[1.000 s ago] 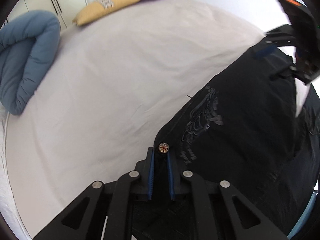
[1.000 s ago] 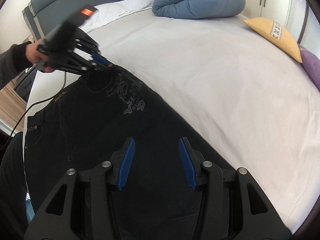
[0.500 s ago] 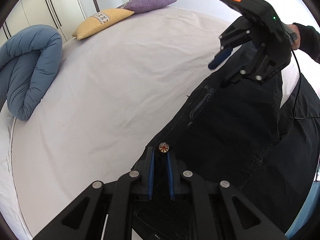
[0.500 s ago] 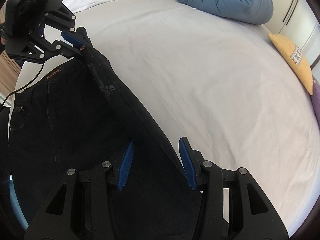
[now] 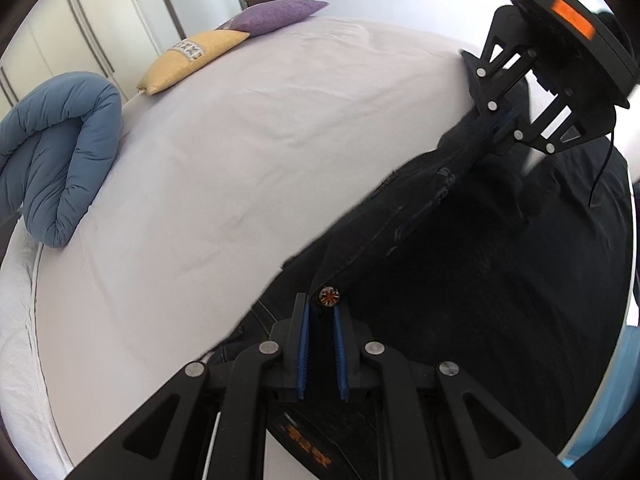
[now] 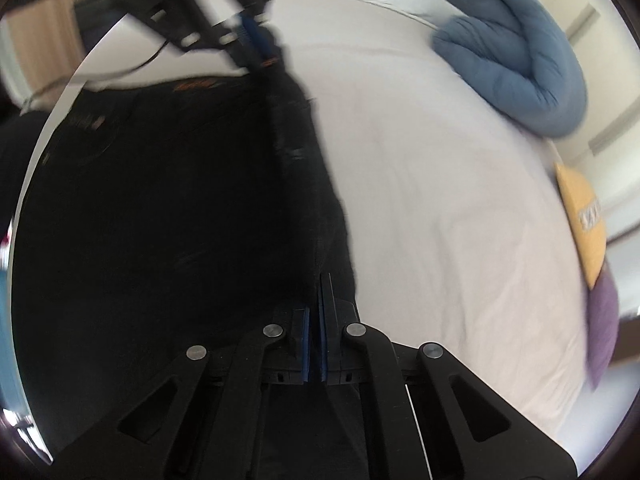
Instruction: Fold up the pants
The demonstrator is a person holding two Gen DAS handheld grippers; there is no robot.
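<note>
Item one: the black pants (image 5: pixel 460 280), which we find spread on the near side of the white bed sheet (image 5: pixel 240 152), their long edge lifted into a ridge between our two tools. A small metal button (image 5: pixel 328 295) sits at the waistband, just ahead of the left tool's fingertips; orange stitched lettering shows on the fabric beneath that tool.

Item two: our left gripper (image 5: pixel 320 312), its blue pads drawn close with a fold of the waistband pinched between them, so it is grasping the pants. In the right wrist view it appears far off and blurred, at the upper end of the raised ridge.

Item three: our right gripper (image 6: pixel 316 320). Its jaws have just been closing and now stand clenched on the cloth edge, blue pads nearly touching with the fabric caught between. In the left wrist view we see it at the far right, gripping the same ridge farther along.

Item four: a rolled blue duvet (image 5: pixel 56 160) at the far left of the bed.

Item five: a yellow cushion (image 5: pixel 192 60) and a purple cushion (image 5: pixel 280 16), side by side at the far edge, touching.

Item six: white wardrobe doors (image 5: pixel 92 32) beyond the bed.
</note>
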